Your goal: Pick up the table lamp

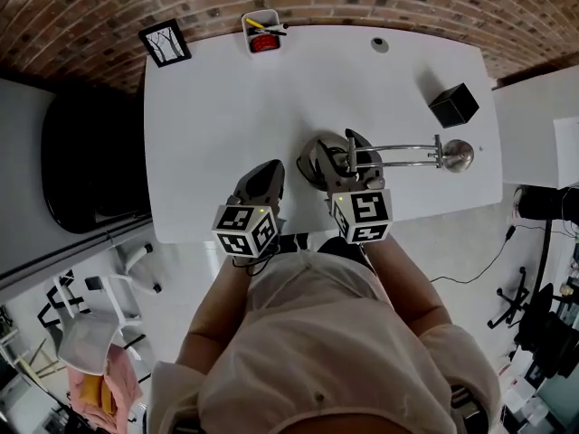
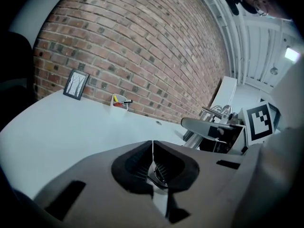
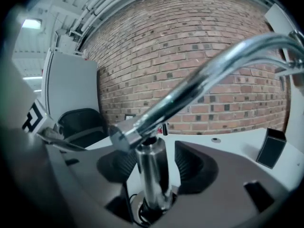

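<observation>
The table lamp is chrome, with a round base [image 1: 317, 164] near the front edge of the white table [image 1: 217, 107]. Its double arm [image 1: 403, 156] lies out to the right and ends in a small head [image 1: 457, 155]. My right gripper [image 1: 351, 152] stands open around the lamp's upright post [image 3: 152, 175], and a gap shows beside the post. The slanted arm [image 3: 213, 65] crosses above the jaws. My left gripper [image 1: 262, 177] is shut and empty, left of the base, over the table's front edge. In the left gripper view the closed jaw tips [image 2: 152, 148] point across the table, with the lamp's chrome tubes [image 2: 214, 111] at right.
A framed picture [image 1: 165, 42] and a white pen cup [image 1: 262, 33] stand at the table's far edge by the brick wall. A black cube [image 1: 453, 105] sits at the far right, near the lamp head. A black chair [image 1: 90, 161] stands left of the table.
</observation>
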Tool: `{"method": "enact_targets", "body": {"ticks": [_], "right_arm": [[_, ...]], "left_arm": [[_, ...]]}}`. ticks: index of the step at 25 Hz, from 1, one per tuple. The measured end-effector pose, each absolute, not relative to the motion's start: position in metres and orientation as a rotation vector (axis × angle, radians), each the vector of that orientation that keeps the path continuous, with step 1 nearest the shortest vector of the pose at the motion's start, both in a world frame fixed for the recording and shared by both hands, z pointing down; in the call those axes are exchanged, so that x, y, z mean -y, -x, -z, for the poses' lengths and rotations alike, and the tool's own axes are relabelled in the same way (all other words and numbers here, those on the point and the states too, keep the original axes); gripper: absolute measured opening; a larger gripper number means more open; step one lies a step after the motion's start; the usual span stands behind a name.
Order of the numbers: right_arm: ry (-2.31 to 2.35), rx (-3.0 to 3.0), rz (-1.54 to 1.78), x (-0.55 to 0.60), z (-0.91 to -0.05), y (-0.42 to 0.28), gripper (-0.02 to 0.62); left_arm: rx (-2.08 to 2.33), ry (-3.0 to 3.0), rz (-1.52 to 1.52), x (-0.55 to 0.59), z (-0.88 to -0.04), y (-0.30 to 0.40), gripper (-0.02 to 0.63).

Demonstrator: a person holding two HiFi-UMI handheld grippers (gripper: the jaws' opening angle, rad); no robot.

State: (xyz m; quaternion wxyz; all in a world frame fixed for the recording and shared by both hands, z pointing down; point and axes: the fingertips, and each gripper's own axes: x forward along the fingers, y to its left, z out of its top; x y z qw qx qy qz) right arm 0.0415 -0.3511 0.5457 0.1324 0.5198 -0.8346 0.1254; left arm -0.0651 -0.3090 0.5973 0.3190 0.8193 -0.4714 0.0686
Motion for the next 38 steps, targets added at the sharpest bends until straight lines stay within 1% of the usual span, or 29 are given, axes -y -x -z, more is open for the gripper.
{"method": "enact_targets", "body": {"ticks": [6,10,12,17,24,25,27,28,33,38], "right_arm": [[-1.519,2.416,-0.358,0.365,-0.548,-0.036,0.218],[-1.551,2.387,-0.260,0.367,-0.542,-0.038,0.064],[-1.543,2.364,-0.220,0.368,-0.543,-0.038,0.040],[-1.486,2.356,-0.201,0.366,-0.542,-0.035,0.028],[-1.476,2.346,-0.205,0.367,-0.538,-0.035,0.026],[-1.477,2.346,-0.210,0.367,-0.538,-0.037,0.026],[-1.484,2.340,-0.232,0.365,-0.540,-0.042,0.026],[-1.487,2.339,-0.247,0.364,-0.540,-0.044,0.026],[-1.471,2.384,-0.260,0.363,-0.521,-0.039,0.026],[-1.453,2.418,-0.276,0.361,-0.503,-0.036,0.026]], "left_arm": [[1.195,-2.066,-0.159,0.315,-0.621,0.065,0.020],[1.170,-2.055,-0.198,0.314,-0.636,0.063,0.020],[1.154,-2.053,-0.223,0.312,-0.644,0.060,0.020],[1.105,-2.019,-0.241,0.308,-0.661,0.053,0.020],[0.922,-1.936,-0.207,0.299,-0.678,0.029,0.024],[0.912,-1.934,-0.212,0.299,-0.681,0.027,0.040],[0.871,-1.933,-0.228,0.297,-0.687,0.019,0.174],[0.847,-1.925,-0.231,0.296,-0.690,0.015,0.193],[0.794,-1.852,-0.160,0.298,-0.694,0.007,0.210],[0.699,-1.788,-0.057,0.300,-0.690,0.002,0.210]]}}
